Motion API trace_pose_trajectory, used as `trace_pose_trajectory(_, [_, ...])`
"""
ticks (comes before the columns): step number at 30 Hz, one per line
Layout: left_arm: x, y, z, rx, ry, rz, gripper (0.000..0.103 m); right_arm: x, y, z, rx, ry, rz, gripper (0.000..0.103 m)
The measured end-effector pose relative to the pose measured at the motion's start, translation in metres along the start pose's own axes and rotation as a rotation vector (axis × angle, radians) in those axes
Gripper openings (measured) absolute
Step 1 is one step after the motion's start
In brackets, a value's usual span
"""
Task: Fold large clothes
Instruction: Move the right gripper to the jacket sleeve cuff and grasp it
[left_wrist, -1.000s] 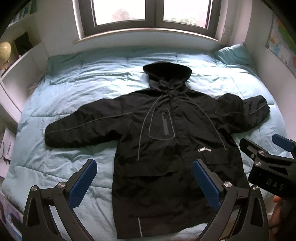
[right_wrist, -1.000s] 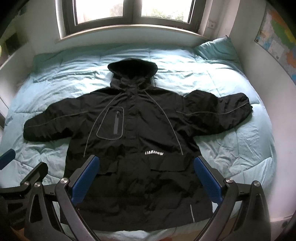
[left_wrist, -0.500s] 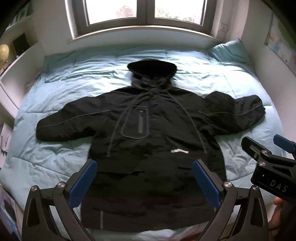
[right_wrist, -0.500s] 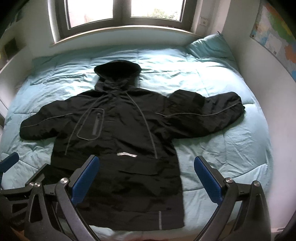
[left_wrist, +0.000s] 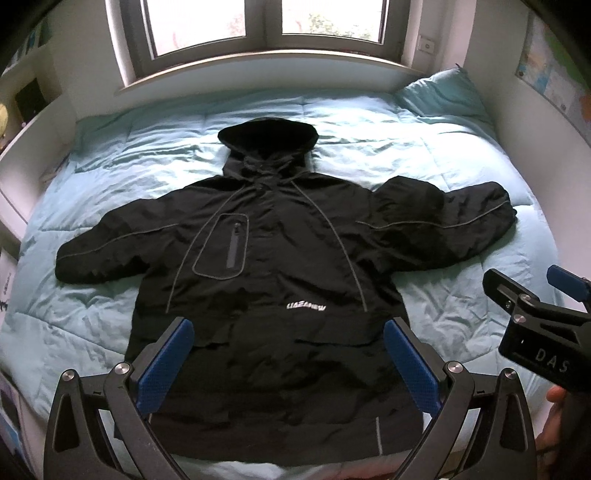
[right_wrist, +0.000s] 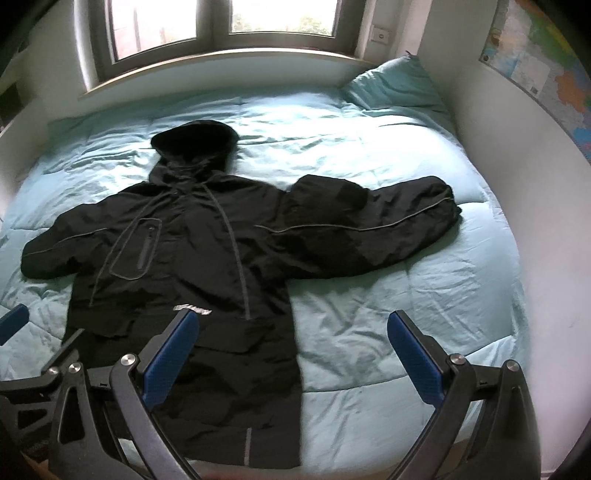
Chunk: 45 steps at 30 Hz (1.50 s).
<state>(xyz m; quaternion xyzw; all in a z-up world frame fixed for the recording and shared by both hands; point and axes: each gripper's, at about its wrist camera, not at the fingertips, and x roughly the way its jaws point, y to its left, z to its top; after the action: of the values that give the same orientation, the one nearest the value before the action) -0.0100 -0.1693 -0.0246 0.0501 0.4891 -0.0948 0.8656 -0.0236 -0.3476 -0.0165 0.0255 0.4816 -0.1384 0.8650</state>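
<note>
A black jacket (left_wrist: 273, 266) lies flat on the bed (left_wrist: 369, 147), front up, with both sleeves spread out, in the middle of both views. The left tongs (left_wrist: 286, 360) and the right tongs (right_wrist: 291, 352) are wide open at the bottom of the frame, above the jacket's lower part, and they grip nothing.

right gripper (right_wrist: 293, 352) swung right — jacket (right_wrist: 192, 266) seemingly unmoved

Daylight enters through the window (left_wrist: 264, 33), whose panes are overexposed. Below the window, the blue duvet (left_wrist: 369, 144) shows bright sheen. The black jacket (left_wrist: 273, 280) reads dark with little fabric detail. Fisheye distortion bends walls beside the window; corners vignette black. The right wrist view shows slight motion blur.
</note>
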Motion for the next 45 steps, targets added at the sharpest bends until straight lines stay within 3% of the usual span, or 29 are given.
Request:
trace_pose_trajectory(12, [0.008, -0.046, 0.043, 0.031, -0.048, 0.038, 0.102, 0.033, -0.067, 0.034, 0.083, -0.008, -0.031, 0.103])
trace_pose_trajectory(22, [0.047, -0.069, 0.077, 0.067, -0.008, 0.029, 0.102, 0.078, -0.093, 0.056, 0.114, 0.042, -0.061, 0.103])
trace_pose_trajectory(26, [0.078, -0.078, 0.09, 0.073, 0.025, 0.006, 0.102, 0.107, -0.122, 0.064, 0.158, 0.054, -0.059, 0.103])
trace_pose_trajectory(30, [0.127, -0.095, 0.102, 0.079, 0.07, -0.055, 0.102, 0.136, -0.168, 0.071, 0.24, 0.035, 0.001, 0.103])
trace_pose_trajectory(34, [0.179, -0.12, 0.11, 0.115, 0.106, -0.099, 0.102, 0.172, -0.217, 0.077, 0.306, 0.035, 0.032, 0.092])
trace_pose_trajectory(41, [0.274, -0.172, 0.12, 0.208, 0.199, -0.167, 0.102, 0.236, -0.288, 0.093, 0.386, 0.029, 0.031, 0.089])
trace_pose_trajectory(45, [0.305, -0.188, 0.128, 0.211, 0.232, -0.207, 0.102, 0.262, -0.313, 0.104, 0.412, 0.035, -0.005, 0.088])
